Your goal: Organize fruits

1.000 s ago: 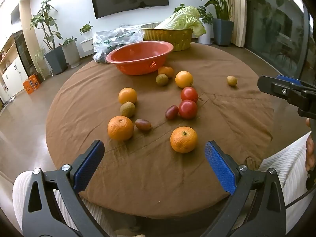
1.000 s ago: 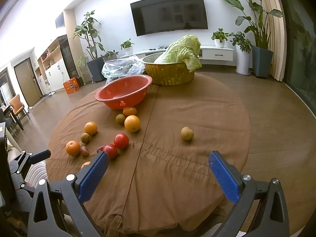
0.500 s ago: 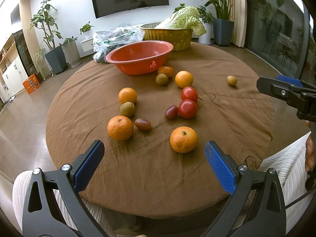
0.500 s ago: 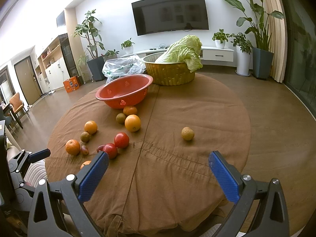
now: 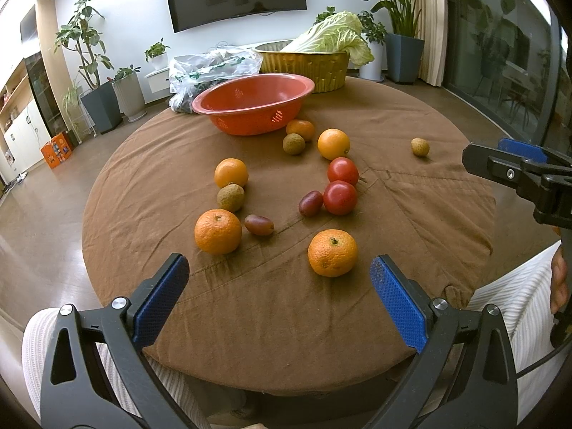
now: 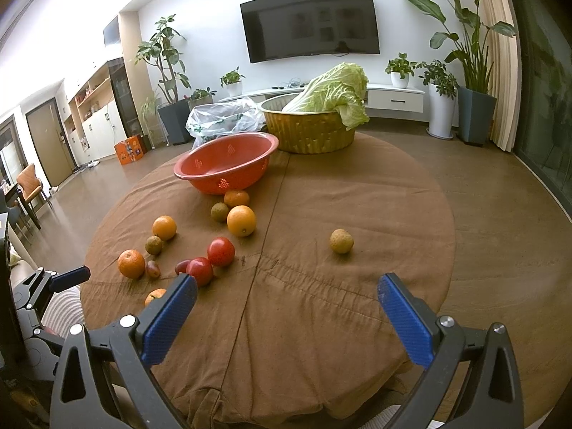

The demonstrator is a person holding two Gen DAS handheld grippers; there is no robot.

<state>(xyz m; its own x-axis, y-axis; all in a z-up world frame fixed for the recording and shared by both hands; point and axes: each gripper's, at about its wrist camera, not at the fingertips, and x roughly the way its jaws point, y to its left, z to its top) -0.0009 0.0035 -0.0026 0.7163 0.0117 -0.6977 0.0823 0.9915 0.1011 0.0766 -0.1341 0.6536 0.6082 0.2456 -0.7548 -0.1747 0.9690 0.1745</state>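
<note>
The left gripper, black-framed with blue ribbed pads, hangs over the near edge of the round worktop covered in brown cloth, its jaws spread wide and holding nothing. It is level and aimed across the worktop, with the person's white ribbed-trousered knees showing beneath it. Just ahead, between the fingers but nearer the right one, lies a dimpled orange mandarin with a green stem scar; a second similar mandarin sits further left, just beside a small reddish-brown oval fruit.

The right gripper, of the same build, is held at the worktop's right side, also spread wide and empty, pointing across the cloth. In the left view its tip shows side-on at the right margin, raised above the cloth edge.

The remaining fruit is loose on the cloth: two red tomatoes touching each other, a smooth orange, another orange beside a rough tan-green round fruit, and a lone yellowish rough fruit well apart on the right. An orange-red perforated plastic bowl stands behind them, with nothing visible inside it.
</note>
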